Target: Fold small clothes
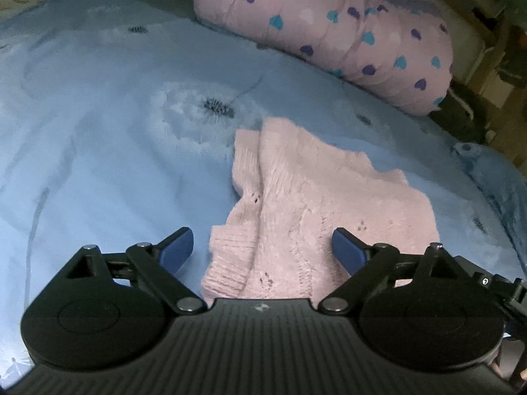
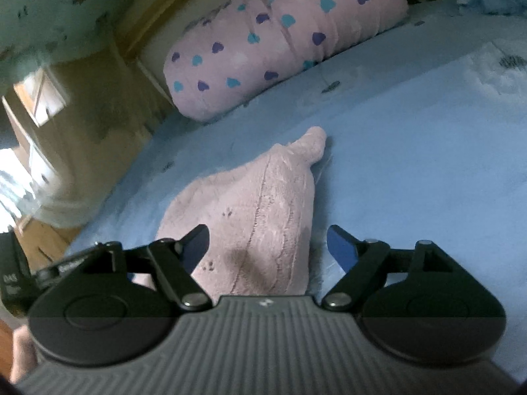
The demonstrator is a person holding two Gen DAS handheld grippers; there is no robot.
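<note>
the small pale pink knitted sweater (image 1: 296,204) lies partly folded on the bed's light blue flower-printed cover (image 1: 98,148), near its edge, with a pink heart-patterned rolled quilt (image 1: 329,33) beyond. the left gripper (image 1: 263,250) and right gripper (image 2: 268,247) both have their jaws spread wide above the knit, pinching nothing. risk: loose, springy knit may slip back open, or jaws may snag the cover beneath. no containers are visible.
</note>
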